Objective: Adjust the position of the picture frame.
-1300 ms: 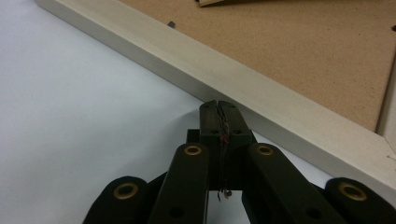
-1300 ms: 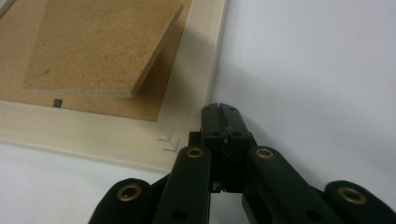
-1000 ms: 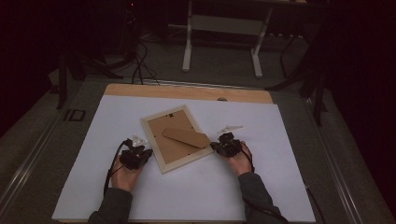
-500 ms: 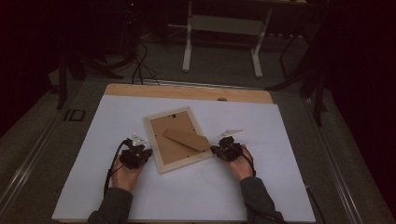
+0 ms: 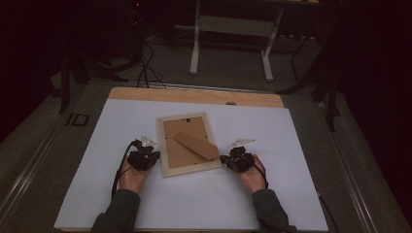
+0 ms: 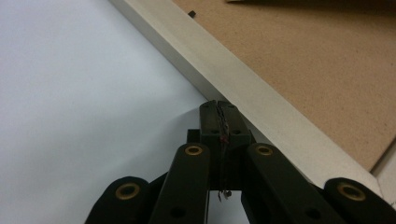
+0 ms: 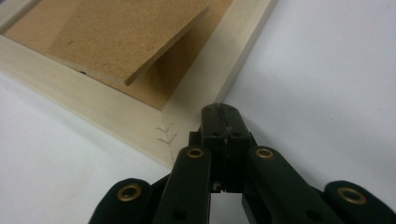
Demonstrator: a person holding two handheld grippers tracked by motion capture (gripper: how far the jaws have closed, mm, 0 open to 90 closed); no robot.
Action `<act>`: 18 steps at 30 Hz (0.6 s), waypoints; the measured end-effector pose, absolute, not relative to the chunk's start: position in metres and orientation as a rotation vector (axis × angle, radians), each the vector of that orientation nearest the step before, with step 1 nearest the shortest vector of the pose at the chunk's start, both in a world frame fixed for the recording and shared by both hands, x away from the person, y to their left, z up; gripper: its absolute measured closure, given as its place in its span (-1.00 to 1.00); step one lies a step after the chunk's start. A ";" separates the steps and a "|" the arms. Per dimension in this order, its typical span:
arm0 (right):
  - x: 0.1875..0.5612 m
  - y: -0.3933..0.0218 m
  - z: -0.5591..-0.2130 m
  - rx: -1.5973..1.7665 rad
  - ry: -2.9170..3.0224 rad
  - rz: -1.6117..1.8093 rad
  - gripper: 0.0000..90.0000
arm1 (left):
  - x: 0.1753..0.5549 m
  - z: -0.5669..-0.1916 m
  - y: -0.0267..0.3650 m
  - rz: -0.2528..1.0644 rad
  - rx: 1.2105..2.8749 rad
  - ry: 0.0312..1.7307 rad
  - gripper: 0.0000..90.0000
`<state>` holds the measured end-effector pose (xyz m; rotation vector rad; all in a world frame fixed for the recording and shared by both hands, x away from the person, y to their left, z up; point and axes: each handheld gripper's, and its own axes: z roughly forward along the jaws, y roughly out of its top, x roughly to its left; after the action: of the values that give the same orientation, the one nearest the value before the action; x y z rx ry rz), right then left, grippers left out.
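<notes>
Dark floor and table legs surround the white counter [image 5: 301, 160], where I see a picture frame [image 5: 188, 168] lying face down near the middle, slightly turned, its brown backing board up and a stand flap [image 5: 197, 145] raised off it. My left hand-held gripper [image 5: 144, 159] sits at the frame's left rail, jaws pressed together with nothing between them, tips touching or just short of the pale wood [image 6: 243, 88]; the angle makes contact hard to judge. My right hand-held gripper [image 5: 237, 161] is likewise closed and empty, nosed against the near right corner [image 7: 187, 116]. Pushing from both sides with closed tips, I judge the main risk is the frame pivoting or skating on the smooth sheet if one side presses harder. A tip could also ride up over the low rail and slip onto the backing.
</notes>
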<state>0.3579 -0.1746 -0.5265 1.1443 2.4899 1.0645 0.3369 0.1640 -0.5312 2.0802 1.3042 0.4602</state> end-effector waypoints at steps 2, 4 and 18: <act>0.356 -0.176 -0.526 1.149 2.487 1.087 1.00 | 0.340 -0.532 0.164 0.453 2.072 1.307 1.00; 0.355 -0.177 -0.526 1.151 2.491 1.093 1.00 | 0.343 -0.531 0.164 0.449 2.073 1.306 1.00; 0.343 -0.178 -0.524 1.130 2.510 1.117 1.00 | 0.361 -0.531 0.161 0.431 2.069 1.307 1.00</act>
<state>0.3432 -0.1776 -0.5239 1.1297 2.5103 1.1171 0.3608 0.1613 -0.5309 2.0693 1.3074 0.4315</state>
